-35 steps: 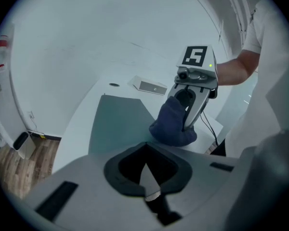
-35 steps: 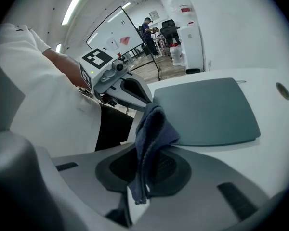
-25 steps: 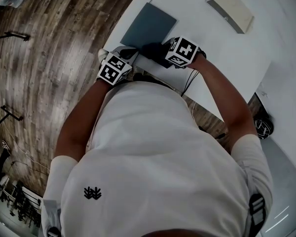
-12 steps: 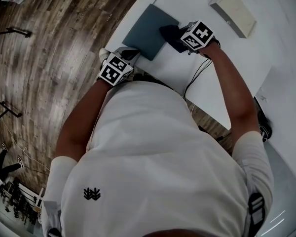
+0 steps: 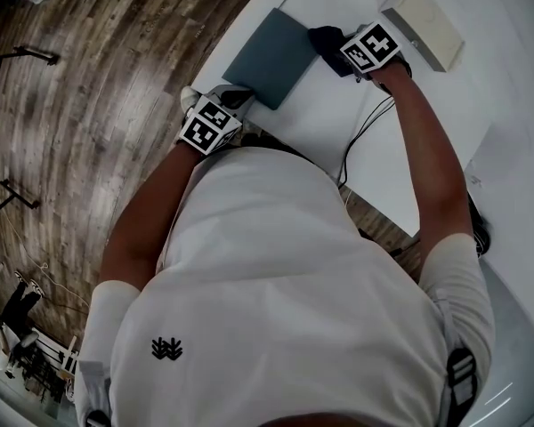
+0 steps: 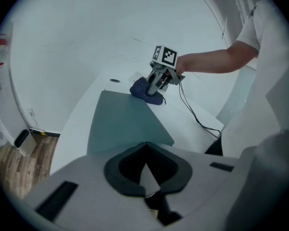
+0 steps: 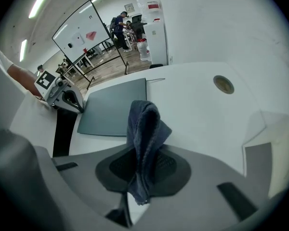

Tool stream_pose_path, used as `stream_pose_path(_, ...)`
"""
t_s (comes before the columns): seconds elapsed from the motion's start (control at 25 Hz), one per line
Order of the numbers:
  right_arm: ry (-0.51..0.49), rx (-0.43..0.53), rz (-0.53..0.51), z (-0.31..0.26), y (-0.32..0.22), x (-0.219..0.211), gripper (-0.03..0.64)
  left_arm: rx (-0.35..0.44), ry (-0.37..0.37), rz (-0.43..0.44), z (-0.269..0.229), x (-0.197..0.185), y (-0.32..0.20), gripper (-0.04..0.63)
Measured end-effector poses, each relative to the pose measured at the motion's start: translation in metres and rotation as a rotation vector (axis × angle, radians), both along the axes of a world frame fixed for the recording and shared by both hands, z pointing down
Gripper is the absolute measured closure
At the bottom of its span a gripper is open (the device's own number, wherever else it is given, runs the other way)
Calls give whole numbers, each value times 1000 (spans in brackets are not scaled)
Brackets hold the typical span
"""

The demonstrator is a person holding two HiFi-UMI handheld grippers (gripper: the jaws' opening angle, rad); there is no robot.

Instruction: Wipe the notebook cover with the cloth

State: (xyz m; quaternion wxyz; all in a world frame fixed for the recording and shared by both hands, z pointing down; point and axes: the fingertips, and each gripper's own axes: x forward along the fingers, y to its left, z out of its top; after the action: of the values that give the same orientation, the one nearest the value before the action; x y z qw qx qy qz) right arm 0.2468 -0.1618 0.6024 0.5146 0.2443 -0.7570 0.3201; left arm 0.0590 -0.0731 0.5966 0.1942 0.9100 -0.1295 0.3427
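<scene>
A person leaned over a white table [image 5: 409, 123]. The grey-blue notebook [image 5: 271, 56] lay flat and closed near the table's left edge. The right gripper [image 5: 343, 53] pinched a dark blue cloth [image 5: 327, 41], bunched on the table just beside the notebook's right edge, off the cover. The left gripper [image 5: 236, 98] sat at the notebook's near corner, jaws drawn together with nothing seen between them. Wiping looked unfinished or paused; the cover showed no marks. 1 beige box [image 5: 423, 16] sat nearby. Beyond were wood flooring [image 5: 89, 105] and a whiteboard [image 7: 82, 32].
</scene>
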Motion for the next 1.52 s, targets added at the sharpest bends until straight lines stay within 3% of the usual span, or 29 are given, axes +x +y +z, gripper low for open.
stream_pose_path(0.2,-11,23,-35,-19,7,-12,569,11,-7,-4,2,-2,0,589)
stream_pose_path(0.44,-96,13,-154,-45,34,-65,569,10,-5,1,1,-2,0,589)
stream_pose_path(0.68,-187,-64,-286,-53,72,-134,569,10,-4,-1,1,-2,1,589)
stream_pose_path(0.88,-230,-140,-338,-36,90,-171,569,3,-3,0,2,1,1,589)
stream_pose_path(1.12,-201,-154,-318,-18,76,-167,569,7,-8,3,3,2,0,588)
stream_pose_path(1.52,-133,-110,-245,-12,32,-123,569,6,-3,-3,4,2,0,589)
